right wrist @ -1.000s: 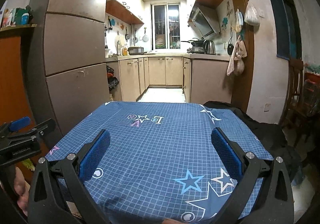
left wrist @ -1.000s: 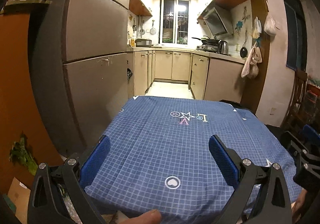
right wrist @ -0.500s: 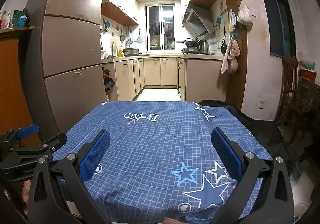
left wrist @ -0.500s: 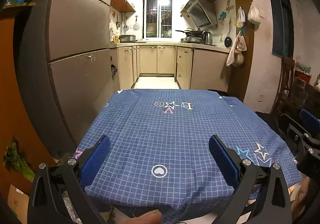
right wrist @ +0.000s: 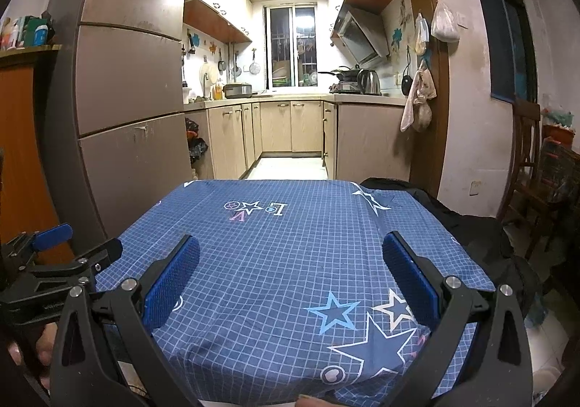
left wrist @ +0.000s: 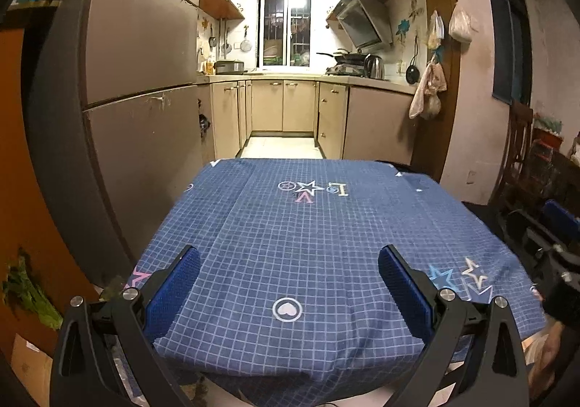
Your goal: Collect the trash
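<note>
Above the blue tablecloth [left wrist: 290, 233], both hand-held grippers [left wrist: 288, 283] [right wrist: 290, 269] gape wide, empty.

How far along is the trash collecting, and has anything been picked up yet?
Nothing looks collected yet. Both the left gripper and the right gripper are open and empty above the blue checked tablecloth, which shows no trash on top. Nothing is in hand. All the picking up is left; some leafy greens lie low at the left, though whether they are trash is unclear.
</note>
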The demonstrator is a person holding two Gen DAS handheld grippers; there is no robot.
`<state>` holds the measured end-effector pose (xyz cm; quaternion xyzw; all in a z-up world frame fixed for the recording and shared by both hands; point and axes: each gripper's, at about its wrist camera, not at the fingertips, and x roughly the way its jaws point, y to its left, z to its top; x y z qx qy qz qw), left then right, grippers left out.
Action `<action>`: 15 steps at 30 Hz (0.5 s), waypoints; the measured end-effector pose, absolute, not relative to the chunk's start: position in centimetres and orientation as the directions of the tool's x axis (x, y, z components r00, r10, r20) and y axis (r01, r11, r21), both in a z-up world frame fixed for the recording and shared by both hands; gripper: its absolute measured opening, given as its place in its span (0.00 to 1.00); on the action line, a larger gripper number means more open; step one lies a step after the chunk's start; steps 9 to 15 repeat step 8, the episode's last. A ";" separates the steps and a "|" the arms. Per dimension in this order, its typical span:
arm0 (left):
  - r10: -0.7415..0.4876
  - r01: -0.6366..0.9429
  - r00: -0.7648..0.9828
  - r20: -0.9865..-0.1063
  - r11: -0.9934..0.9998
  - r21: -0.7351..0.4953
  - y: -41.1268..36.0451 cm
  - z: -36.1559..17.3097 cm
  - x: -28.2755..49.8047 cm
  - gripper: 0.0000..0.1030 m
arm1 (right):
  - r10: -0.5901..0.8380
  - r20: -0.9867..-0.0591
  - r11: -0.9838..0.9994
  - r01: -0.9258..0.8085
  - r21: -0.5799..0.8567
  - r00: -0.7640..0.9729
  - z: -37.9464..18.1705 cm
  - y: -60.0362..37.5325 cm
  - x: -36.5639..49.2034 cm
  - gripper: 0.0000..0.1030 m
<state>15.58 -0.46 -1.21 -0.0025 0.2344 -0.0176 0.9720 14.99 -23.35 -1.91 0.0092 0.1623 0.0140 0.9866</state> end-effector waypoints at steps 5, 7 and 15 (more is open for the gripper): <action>-0.015 0.001 0.883 -0.469 1.000 -0.029 -0.1 -1.8 15.8 0.95 | 0.029 -0.320 0.999 -0.021 0.027 0.947 -2.0 -23.5 15.1 0.95; -0.013 -0.002 0.884 -0.468 1.000 -0.031 0.0 -2.0 15.8 0.95 | 0.024 -0.324 1.000 -0.017 0.025 0.946 -2.1 -23.5 15.2 0.95; 0.005 -0.015 0.886 -0.464 1.000 -0.018 -0.1 -2.0 15.8 0.95 | 0.024 -0.326 1.000 -0.018 0.023 0.945 -2.2 -23.6 15.2 0.95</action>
